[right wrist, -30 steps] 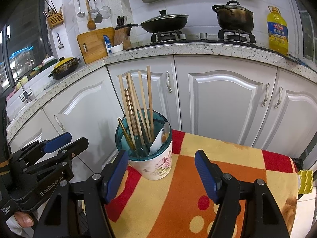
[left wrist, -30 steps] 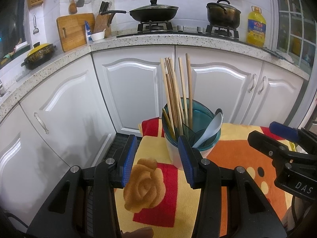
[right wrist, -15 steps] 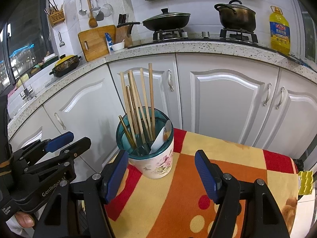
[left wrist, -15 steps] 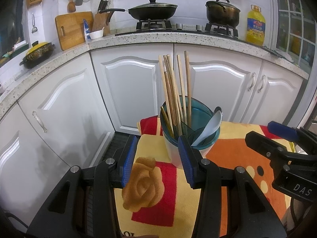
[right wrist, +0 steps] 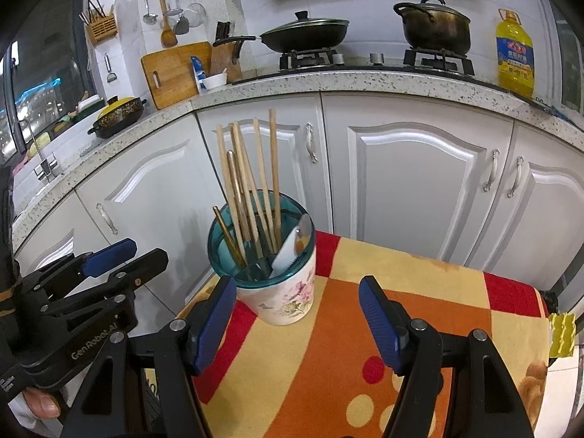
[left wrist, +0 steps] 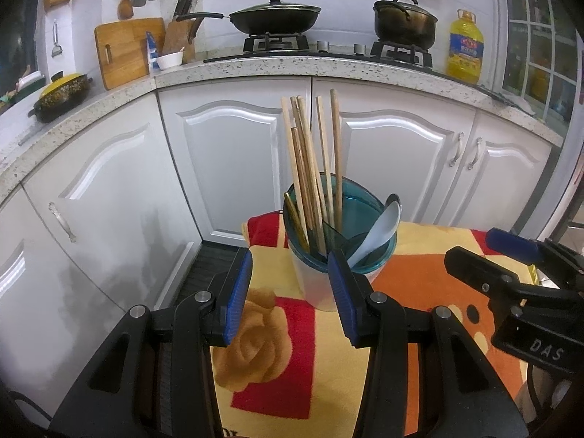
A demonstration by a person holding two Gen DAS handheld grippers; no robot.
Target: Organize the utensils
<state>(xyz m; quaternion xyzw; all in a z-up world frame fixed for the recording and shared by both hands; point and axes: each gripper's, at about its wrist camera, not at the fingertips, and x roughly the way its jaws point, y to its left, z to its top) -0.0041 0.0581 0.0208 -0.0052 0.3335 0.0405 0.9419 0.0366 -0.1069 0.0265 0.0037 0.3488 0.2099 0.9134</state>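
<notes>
Nothing had changed over the last second: both hands held still, so the sorting looked finished or paused (my guess). The left gripper point(left wrist: 290, 288) and right gripper point(right wrist: 294, 323) both stood apart, empty. The holder point(right wrist: 277, 284), a floral ceramic cup with a teal plastic rim, sat on the surface point(right wrist: 328, 365) under a soft patterned cloth, holding slim wooden chopsticks point(right wrist: 252, 182) and a smooth white spoon point(left wrist: 376, 233).

Both claws are black plastic with ribbed blue pads point(right wrist: 213, 323), silver screws and white lettering.
</notes>
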